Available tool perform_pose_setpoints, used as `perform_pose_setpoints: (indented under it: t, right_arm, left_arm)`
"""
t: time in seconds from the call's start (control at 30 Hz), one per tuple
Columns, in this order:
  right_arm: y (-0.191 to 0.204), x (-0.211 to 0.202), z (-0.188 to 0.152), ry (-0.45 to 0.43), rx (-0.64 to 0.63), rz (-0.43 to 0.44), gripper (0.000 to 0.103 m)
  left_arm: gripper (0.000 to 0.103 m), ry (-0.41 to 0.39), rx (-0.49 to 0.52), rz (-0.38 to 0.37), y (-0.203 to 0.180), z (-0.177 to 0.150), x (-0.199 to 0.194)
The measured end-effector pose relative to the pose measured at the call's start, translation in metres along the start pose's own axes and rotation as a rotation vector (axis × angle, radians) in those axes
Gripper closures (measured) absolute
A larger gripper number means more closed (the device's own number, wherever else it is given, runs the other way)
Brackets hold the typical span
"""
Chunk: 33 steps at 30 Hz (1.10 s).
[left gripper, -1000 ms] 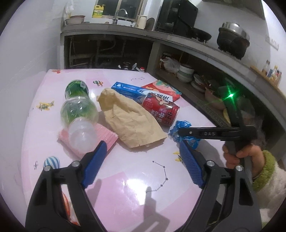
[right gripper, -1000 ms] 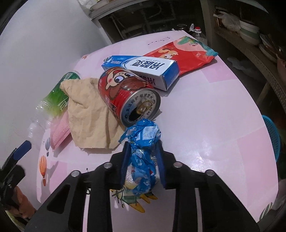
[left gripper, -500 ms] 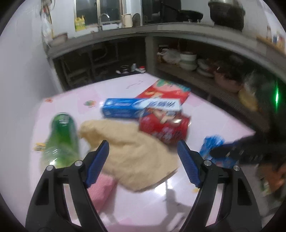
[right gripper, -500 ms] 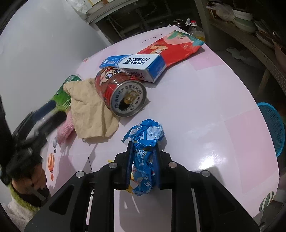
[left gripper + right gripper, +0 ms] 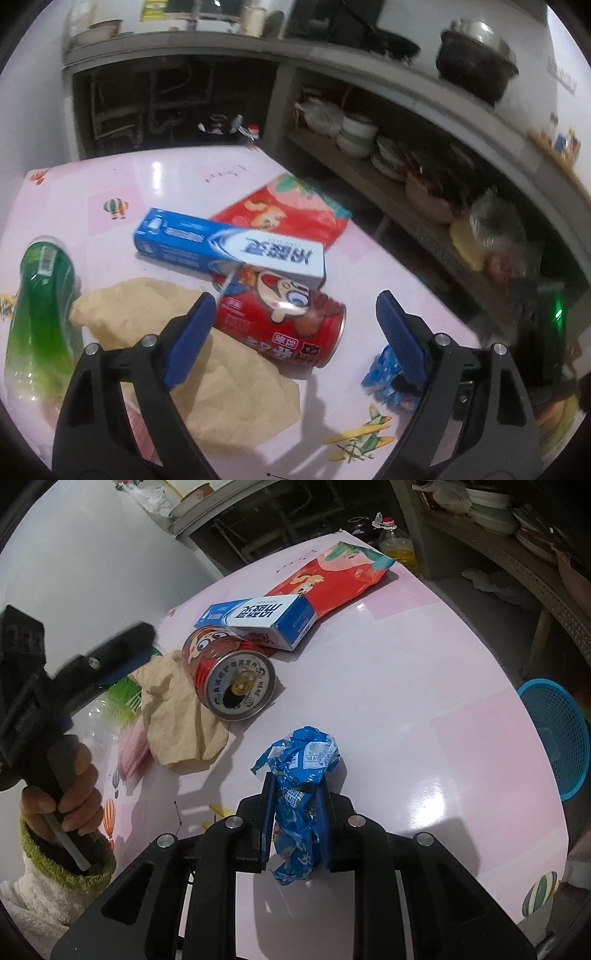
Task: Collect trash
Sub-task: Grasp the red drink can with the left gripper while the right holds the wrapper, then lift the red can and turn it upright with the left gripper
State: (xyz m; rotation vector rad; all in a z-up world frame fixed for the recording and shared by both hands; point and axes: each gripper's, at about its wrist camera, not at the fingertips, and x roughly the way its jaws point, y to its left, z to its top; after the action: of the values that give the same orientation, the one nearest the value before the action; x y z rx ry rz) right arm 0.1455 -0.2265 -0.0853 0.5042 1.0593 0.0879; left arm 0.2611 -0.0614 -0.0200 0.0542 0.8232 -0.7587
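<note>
My right tool (image 5: 295, 805) is clamped narrow on the crumpled blue wrapper (image 5: 303, 771), both pads pressing its sides, with the wrapper's lower end close over the pink table (image 5: 424, 686); I cannot tell whether it rests on the surface or is lifted clear. My left tool (image 5: 295, 317) stands wide, its jaws have just been opening further, and nothing is gripped between them; it hovers framing the red can (image 5: 284, 325), which lies on its side with one end over the tan paper bag (image 5: 229, 387) and its flank against the blue toothpaste box (image 5: 229, 251). A red snack packet (image 5: 284, 214) lies flat beyond the box, and a green bottle (image 5: 40, 306) lies on its side at the far left of the left wrist view.

I judge the step in hand as twofold: one piece of trash is secured on the right, and the left is lining up on the can. A blue mesh basket (image 5: 557, 734) sits off the table's edge on the right, below the tabletop, and looks like the likely bin.

Next, as I see it, the right must carry the wrapper over that basket and release it, while the left needs to drop lower, straddle the can across its round body and close firmly, since a can on its side may roll away from the pads or drag the paper bag along
</note>
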Motion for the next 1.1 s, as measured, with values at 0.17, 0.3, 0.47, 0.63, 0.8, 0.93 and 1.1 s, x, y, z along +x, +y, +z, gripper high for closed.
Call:
perform_pose_setpoints:
  t: [0.17,0.3,0.47,0.63,0.8,0.93,1.1]
  right_arm:
    - [-0.006,0.0,0.0,-0.005,0.015,0.025,0.083]
    - [-0.007,0.0,-0.001,-0.009,0.011,0.033,0.082]
    - [-0.01,-0.001,-0.003,-0.01,0.017,0.045,0.082]
    - [-0.012,-0.003,-0.004,-0.011,0.02,0.052,0.082]
    - [-0.012,-0.003,-0.006,-0.016,0.018,0.055,0.082]
    - [-0.014,-0.004,-0.007,-0.019,0.025,0.065,0.082]
    - [-0.017,-0.004,-0.007,-0.017,0.04,0.078,0.082]
  left_arm:
    - [0.012,0.087,0.082,0.02,-0.01,-0.001,0.022]
    - [0.012,0.117,0.159,0.091,-0.014,0.001,0.036]
    - [0.011,0.197,0.21,0.139,-0.013,0.004,0.057]
    - [0.011,0.212,0.226,0.157,-0.017,0.006,0.061]
    - [0.014,0.206,0.191,0.139,-0.015,0.008,0.056]
    - [0.014,0.214,0.16,0.13,-0.014,0.009,0.055]
    - [0.014,0.179,0.081,0.069,-0.011,0.017,0.033]
